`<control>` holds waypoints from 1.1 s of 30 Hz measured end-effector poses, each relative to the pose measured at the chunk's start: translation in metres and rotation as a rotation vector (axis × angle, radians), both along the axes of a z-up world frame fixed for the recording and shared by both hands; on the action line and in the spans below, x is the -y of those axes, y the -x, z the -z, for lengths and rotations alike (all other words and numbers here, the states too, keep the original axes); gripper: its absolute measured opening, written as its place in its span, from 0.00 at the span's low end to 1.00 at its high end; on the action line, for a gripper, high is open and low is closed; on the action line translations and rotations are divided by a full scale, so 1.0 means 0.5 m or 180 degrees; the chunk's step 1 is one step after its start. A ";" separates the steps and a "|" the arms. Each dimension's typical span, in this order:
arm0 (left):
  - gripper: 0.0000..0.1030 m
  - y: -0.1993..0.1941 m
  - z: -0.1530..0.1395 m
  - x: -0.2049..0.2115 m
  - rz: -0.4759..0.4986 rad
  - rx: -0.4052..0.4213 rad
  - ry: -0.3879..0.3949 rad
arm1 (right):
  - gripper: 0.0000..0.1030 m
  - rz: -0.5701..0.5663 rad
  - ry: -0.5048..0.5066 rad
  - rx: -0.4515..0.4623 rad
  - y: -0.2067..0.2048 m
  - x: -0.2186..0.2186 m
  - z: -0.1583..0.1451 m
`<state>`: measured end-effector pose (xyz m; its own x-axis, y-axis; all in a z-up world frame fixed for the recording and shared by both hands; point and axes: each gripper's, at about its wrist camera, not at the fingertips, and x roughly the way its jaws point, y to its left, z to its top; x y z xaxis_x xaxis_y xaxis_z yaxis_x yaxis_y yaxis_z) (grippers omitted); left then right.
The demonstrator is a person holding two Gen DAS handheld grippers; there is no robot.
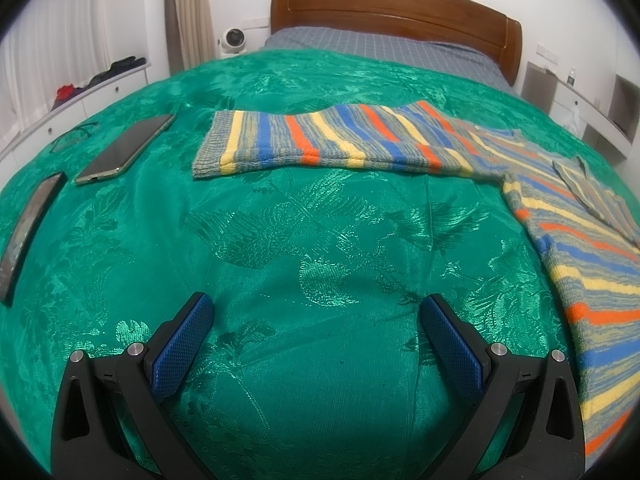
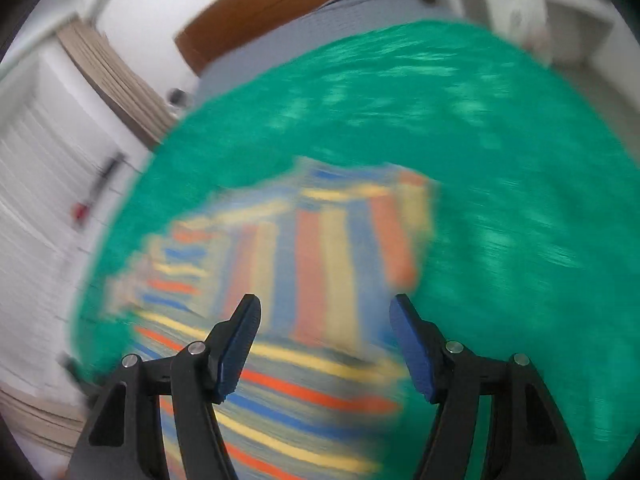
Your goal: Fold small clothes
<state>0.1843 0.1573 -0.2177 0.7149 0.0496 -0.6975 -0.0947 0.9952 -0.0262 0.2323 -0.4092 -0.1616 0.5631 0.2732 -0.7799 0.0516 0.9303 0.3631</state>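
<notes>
A striped knit sweater (image 1: pixel 568 240) in blue, yellow, orange and grey lies on the green bedspread (image 1: pixel 304 248). One sleeve (image 1: pixel 320 140) stretches flat to the left across the bed in the left wrist view. My left gripper (image 1: pixel 316 312) hovers open over bare bedspread, to the left of the sweater's body, with nothing between its blue pads. In the blurred right wrist view the sweater (image 2: pixel 320 256) spreads out below and ahead of my right gripper (image 2: pixel 324 308). Its jaws stand apart above the knit, and nothing is gripped between them.
Two phones (image 1: pixel 124 148) (image 1: pixel 28 232) and a pair of glasses (image 1: pixel 72 136) lie on the bedspread at the left. A wooden headboard (image 1: pixel 396 8) stands at the far end. White drawers (image 1: pixel 80 100) run along the left wall and shelves (image 1: pixel 592 100) stand at the right.
</notes>
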 end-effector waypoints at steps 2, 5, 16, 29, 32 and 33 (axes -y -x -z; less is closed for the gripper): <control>1.00 -0.001 0.000 -0.001 -0.0001 0.0000 -0.0003 | 0.65 0.0135 0.0253 -0.0008 0.053 0.046 0.027; 1.00 0.000 0.000 -0.001 0.0001 0.0000 0.0000 | 0.65 0.0362 0.0419 0.0083 0.131 0.088 0.049; 1.00 0.000 0.000 0.000 0.0001 0.0002 -0.0002 | 0.65 0.0777 0.0570 0.0291 0.264 0.127 0.098; 1.00 0.001 0.000 0.000 0.0001 0.0003 -0.0004 | 0.76 0.0750 0.0417 0.0475 0.261 0.123 0.129; 1.00 0.001 0.000 0.000 0.0001 0.0003 -0.0004 | 0.76 0.0750 0.0418 0.0483 0.261 0.121 0.130; 1.00 0.001 0.000 0.000 0.0001 0.0003 -0.0004 | 0.76 0.0749 0.0421 0.0483 0.261 0.120 0.130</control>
